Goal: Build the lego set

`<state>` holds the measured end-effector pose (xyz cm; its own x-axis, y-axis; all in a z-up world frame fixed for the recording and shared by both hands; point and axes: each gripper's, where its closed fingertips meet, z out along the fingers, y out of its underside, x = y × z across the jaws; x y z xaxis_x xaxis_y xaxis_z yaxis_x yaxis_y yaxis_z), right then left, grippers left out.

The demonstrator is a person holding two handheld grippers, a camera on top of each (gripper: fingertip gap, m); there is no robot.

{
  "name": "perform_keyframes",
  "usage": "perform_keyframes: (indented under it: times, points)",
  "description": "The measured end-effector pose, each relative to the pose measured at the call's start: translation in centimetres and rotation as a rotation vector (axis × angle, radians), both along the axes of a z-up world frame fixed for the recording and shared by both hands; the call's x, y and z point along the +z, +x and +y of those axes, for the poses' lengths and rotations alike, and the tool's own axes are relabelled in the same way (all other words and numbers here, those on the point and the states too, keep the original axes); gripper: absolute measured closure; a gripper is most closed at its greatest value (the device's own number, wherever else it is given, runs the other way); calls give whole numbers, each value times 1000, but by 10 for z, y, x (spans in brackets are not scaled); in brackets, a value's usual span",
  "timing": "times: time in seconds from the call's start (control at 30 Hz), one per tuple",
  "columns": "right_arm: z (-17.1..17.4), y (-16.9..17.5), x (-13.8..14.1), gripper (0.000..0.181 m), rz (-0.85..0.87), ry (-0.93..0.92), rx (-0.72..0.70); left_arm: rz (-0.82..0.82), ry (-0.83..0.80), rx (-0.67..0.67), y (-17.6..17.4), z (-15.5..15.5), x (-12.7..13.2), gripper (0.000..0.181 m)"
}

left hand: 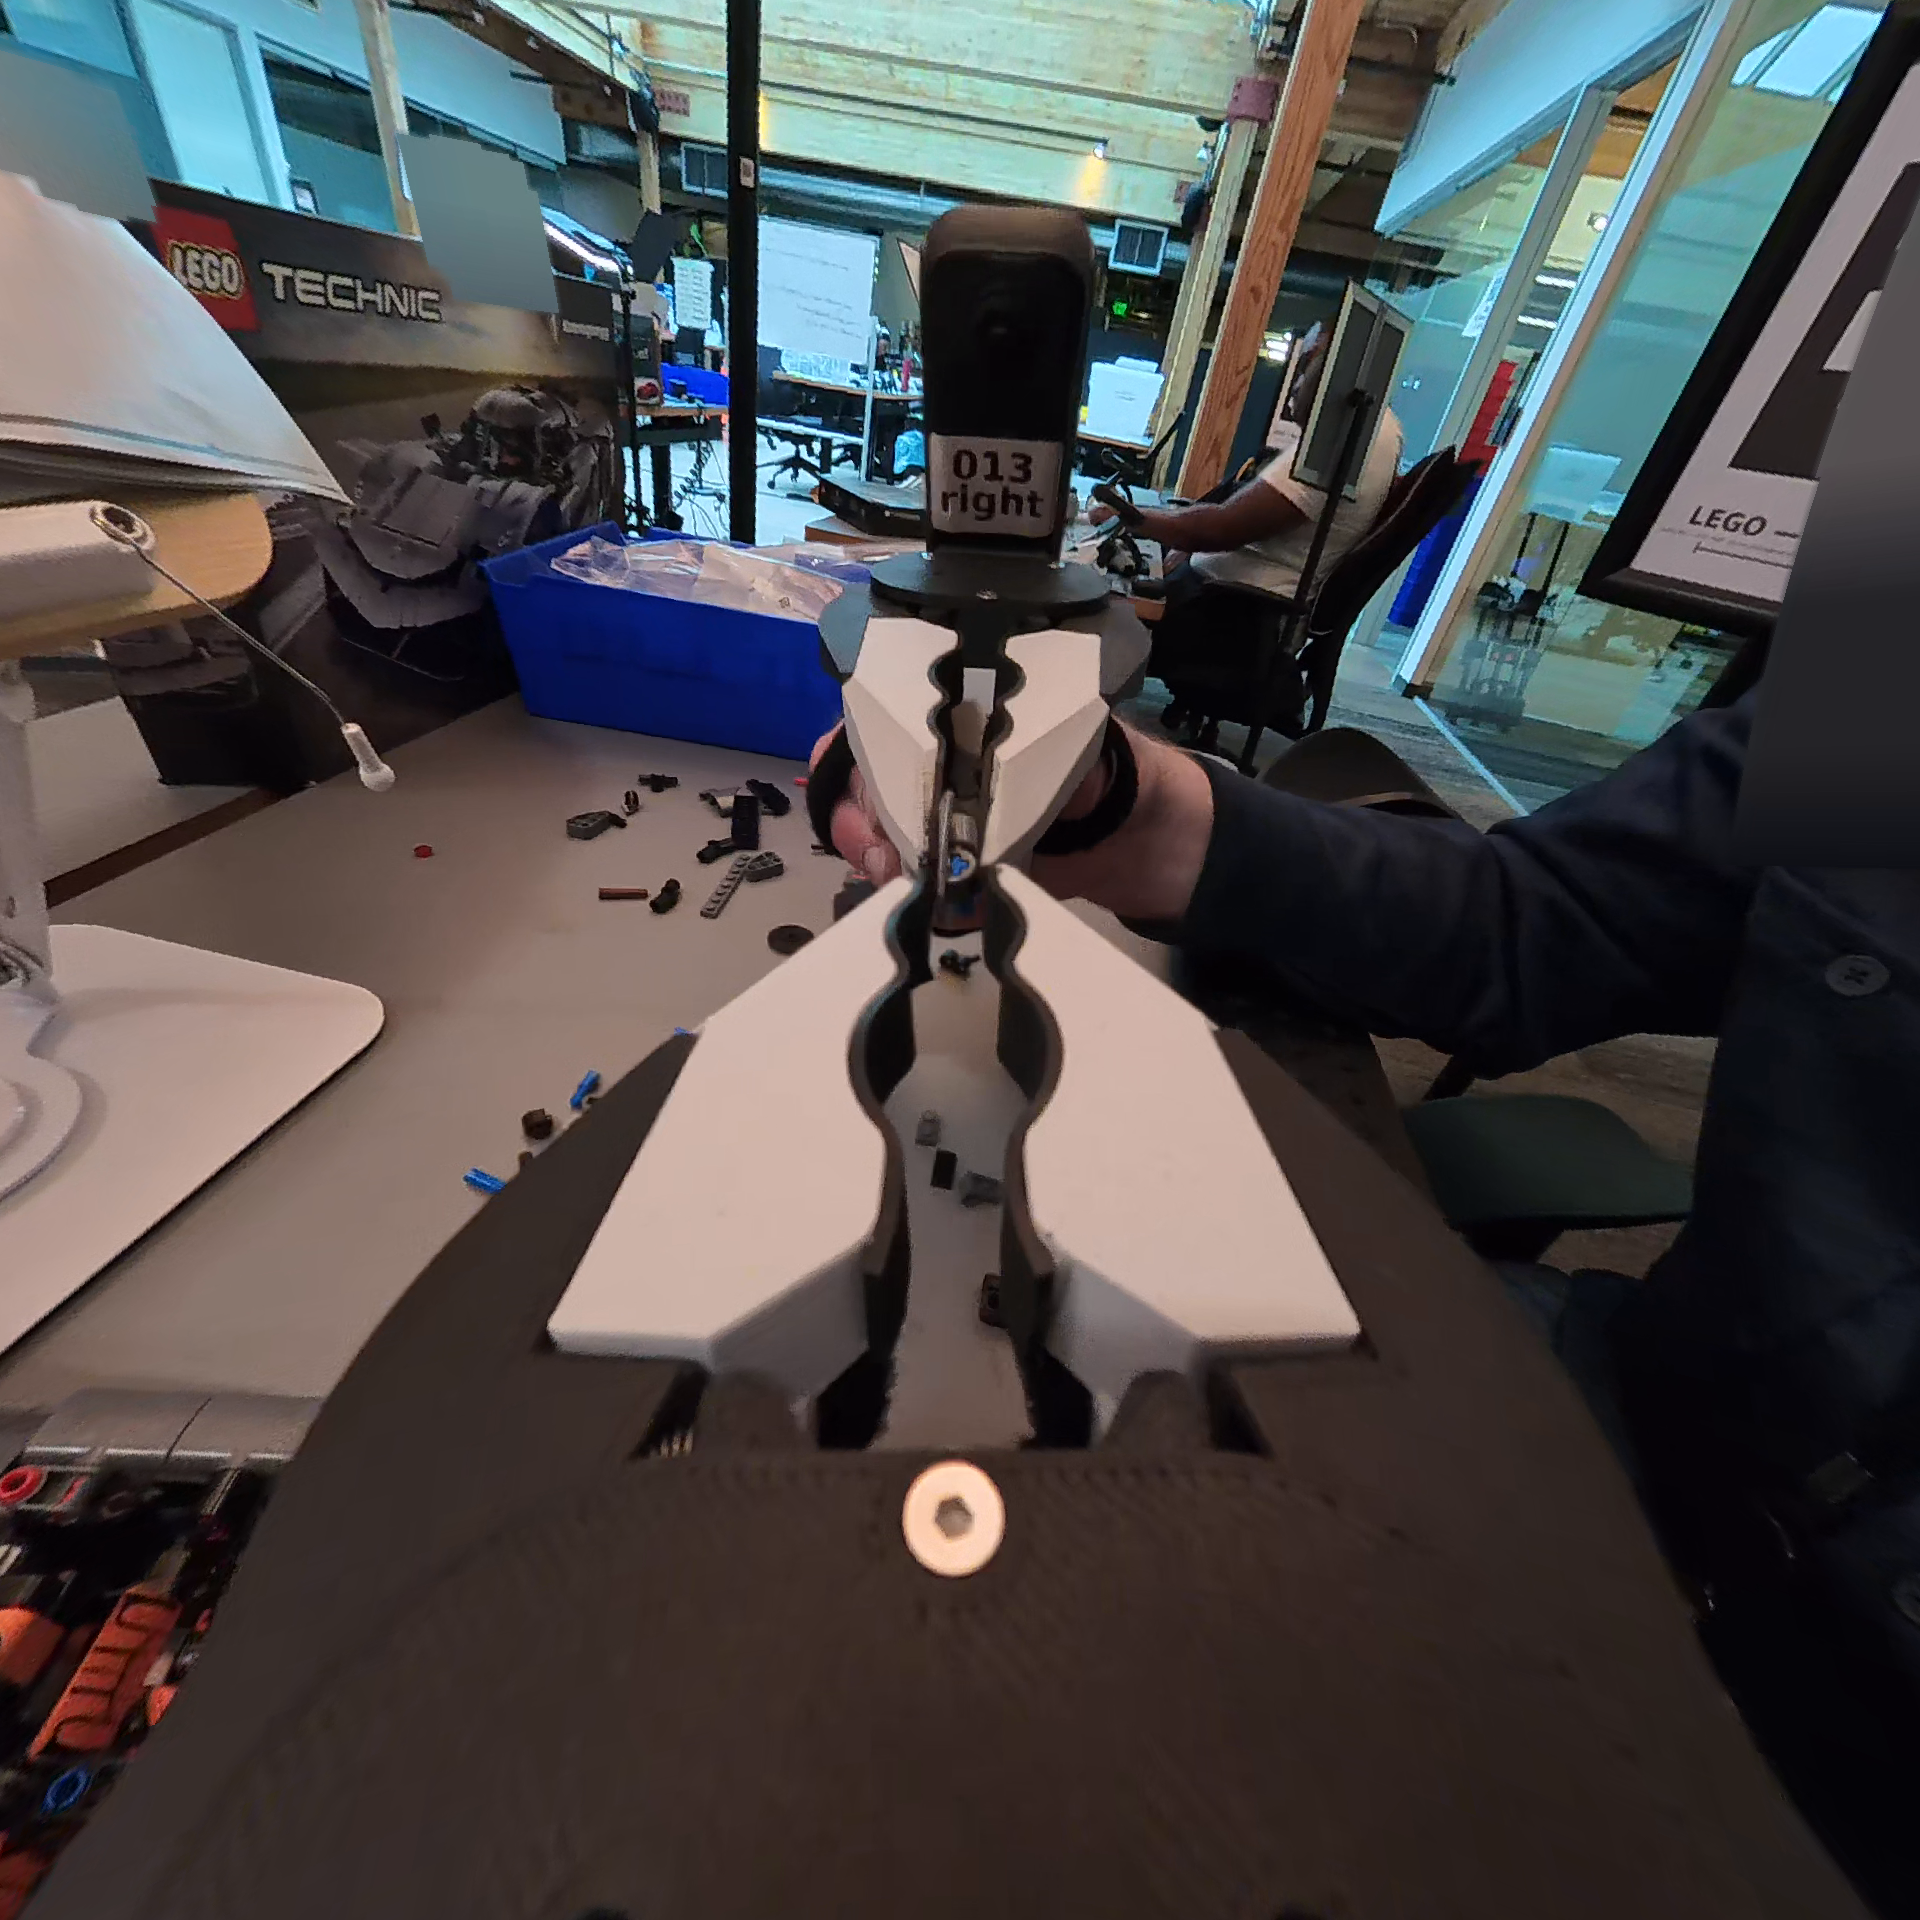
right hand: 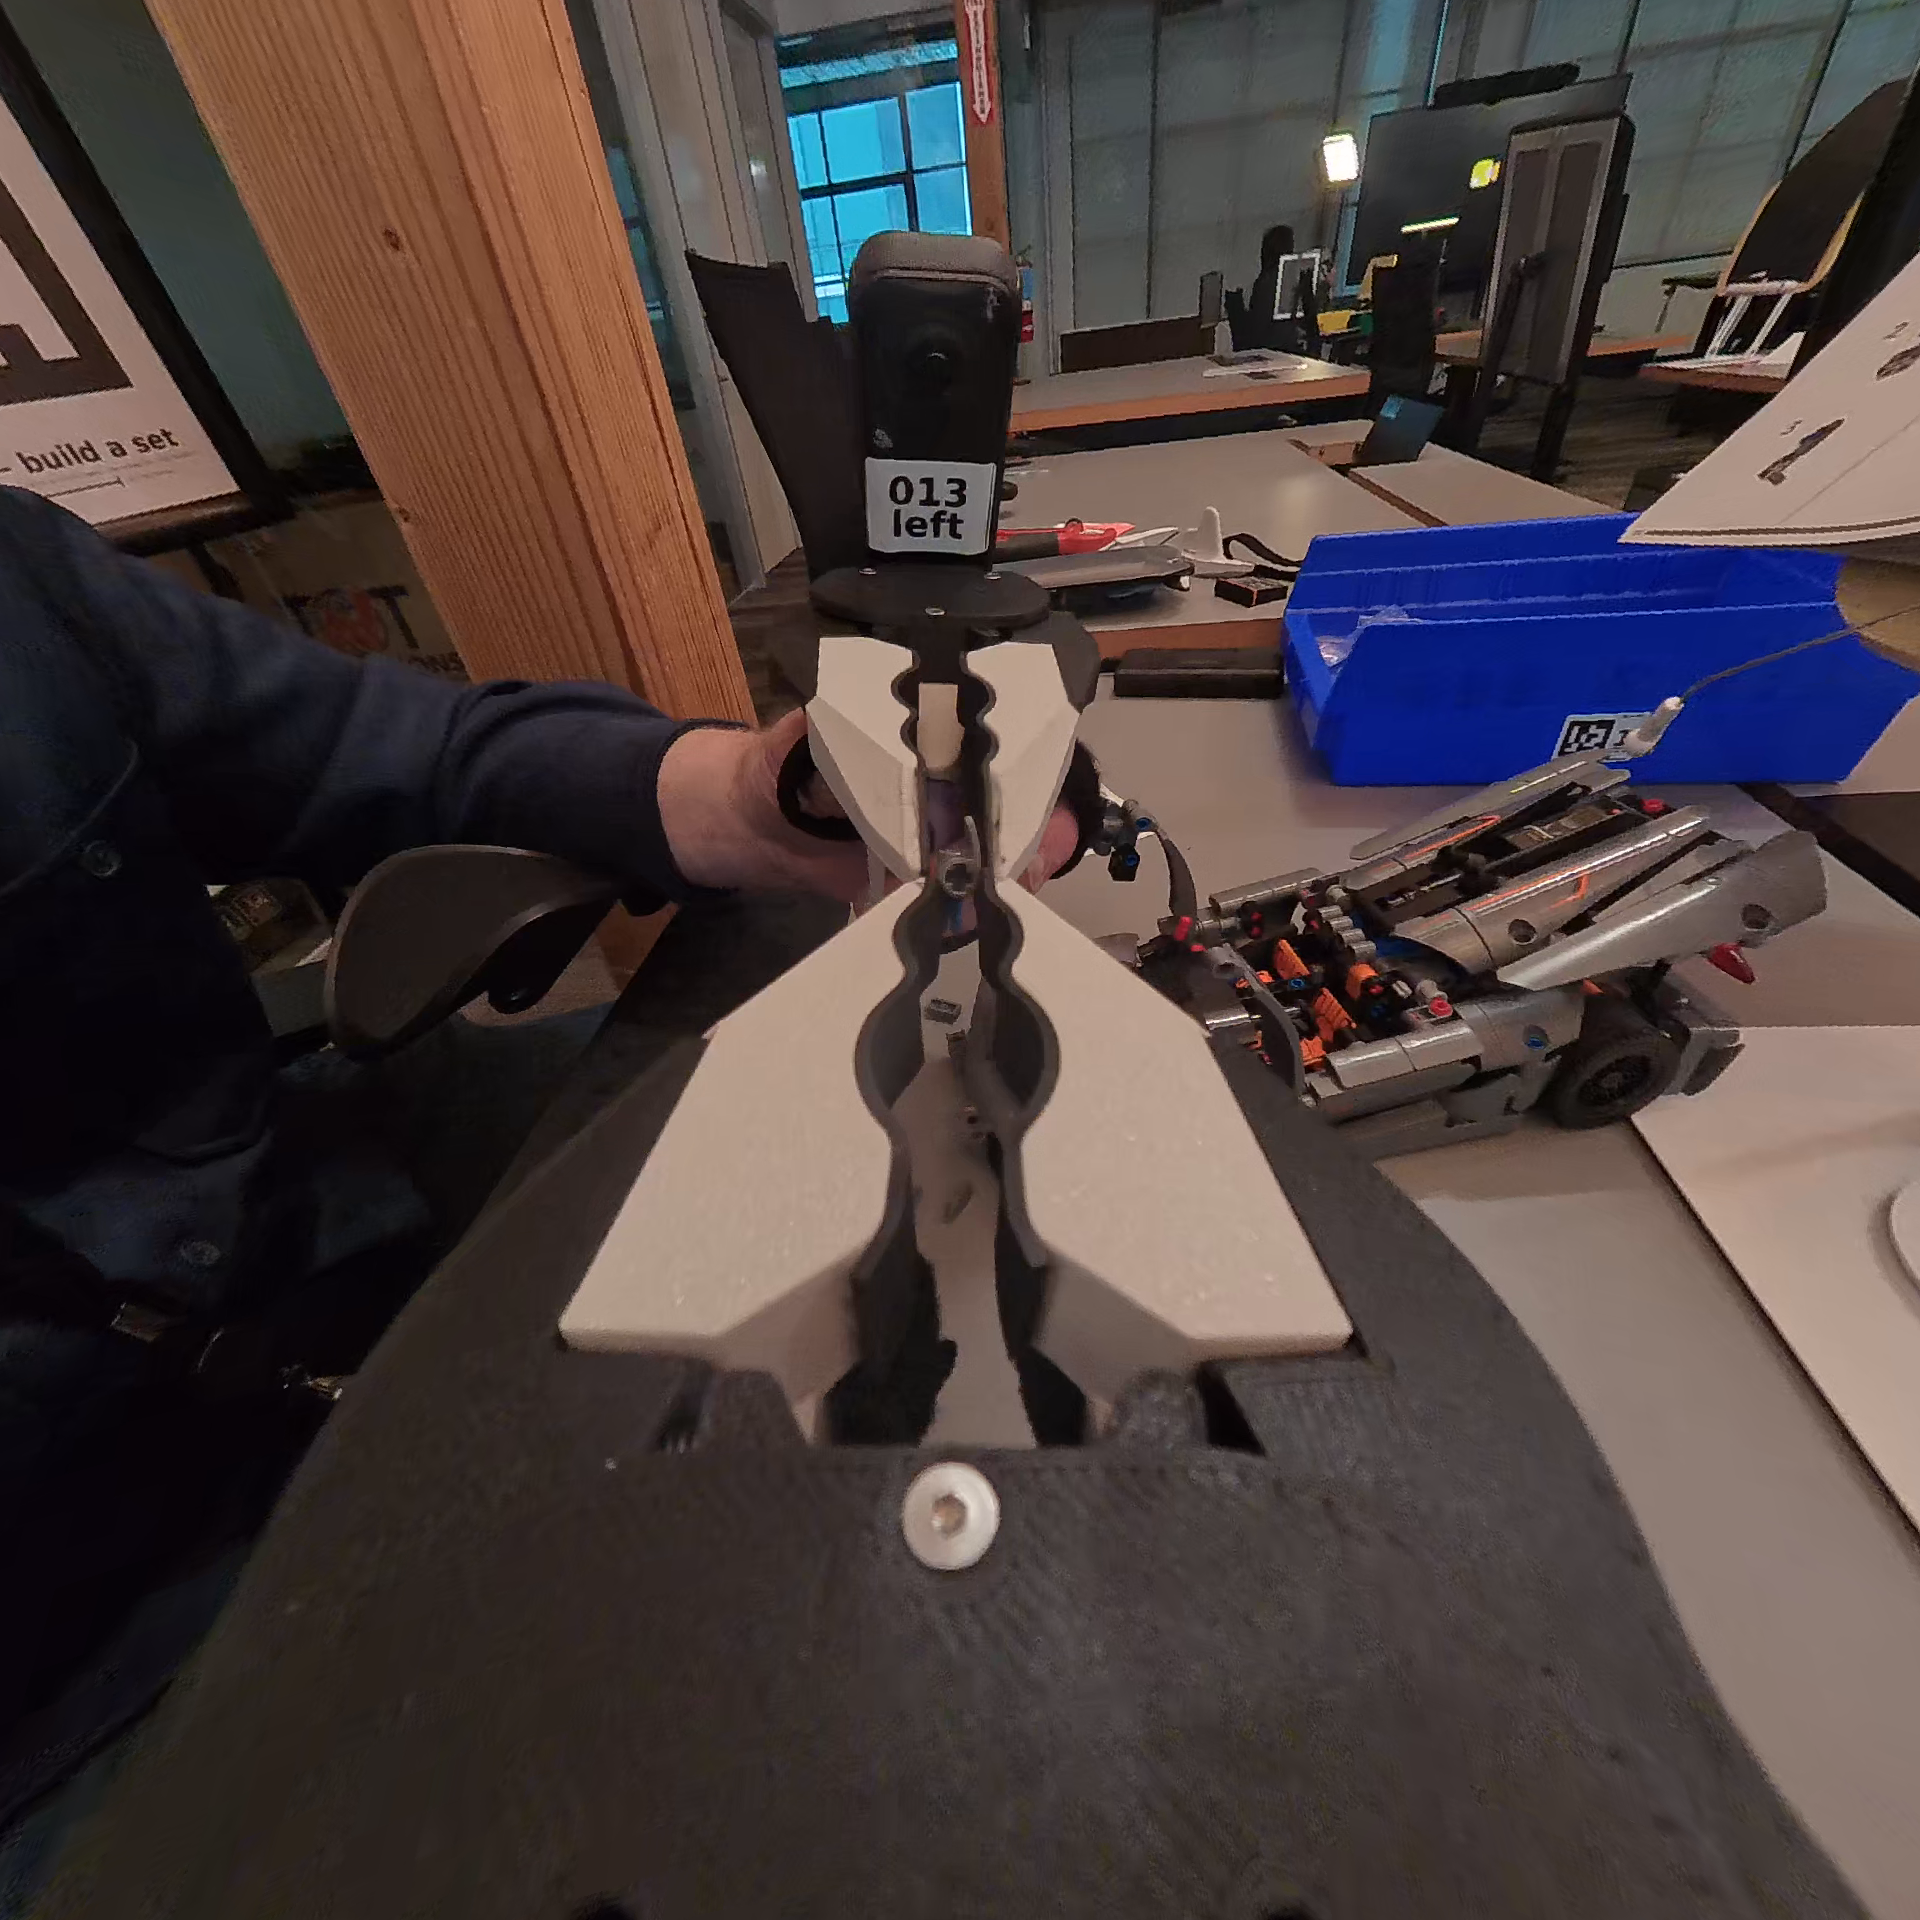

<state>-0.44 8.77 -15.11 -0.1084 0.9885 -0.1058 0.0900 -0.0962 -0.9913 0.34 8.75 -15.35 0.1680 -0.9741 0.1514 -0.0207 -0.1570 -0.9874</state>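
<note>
My two grippers meet tip to tip above the grey table (left hand: 468, 935). In the left wrist view my left gripper (left hand: 953, 902) is shut on a small dark lego part (left hand: 951, 912). Facing it, my right gripper (left hand: 954, 854) is shut on a small grey part (left hand: 951, 821) with a blue pin (left hand: 957, 862) at its tip. The two parts touch. In the right wrist view my right gripper (right hand: 951, 902) faces my left gripper (right hand: 951, 847), with a grey holed part (right hand: 954, 868) between the tips. The half-built grey and orange lego car (right hand: 1507, 966) stands to the right.
Loose small lego parts (left hand: 727, 831) lie scattered on the table. A blue bin (left hand: 665, 644) with plastic bags stands behind them, beside the set's box (left hand: 416, 416). An open instruction booklet (left hand: 125, 364) rests on a white stand (left hand: 156, 1091). A chair armrest (right hand: 468, 925) is at the table's edge. My left and right fingertips are right by each other.
</note>
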Motion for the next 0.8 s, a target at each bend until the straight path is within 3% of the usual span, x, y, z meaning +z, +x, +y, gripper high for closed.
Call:
perform_keyframes:
  times: [0.37, 0.53, 0.8]
  points:
    - [5, 5, 10, 170, 61, -40, -10, 4, -4, 2, -4, 1, 1, 177]
    - [2, 2, 8, 181, 52, -23, -2, 15, -8, 0, -1, 0, -3, 177]
    - [0, 1, 7, 181, 49, -41, 11, 35, 5, 10, 1, 1, -6, 177]
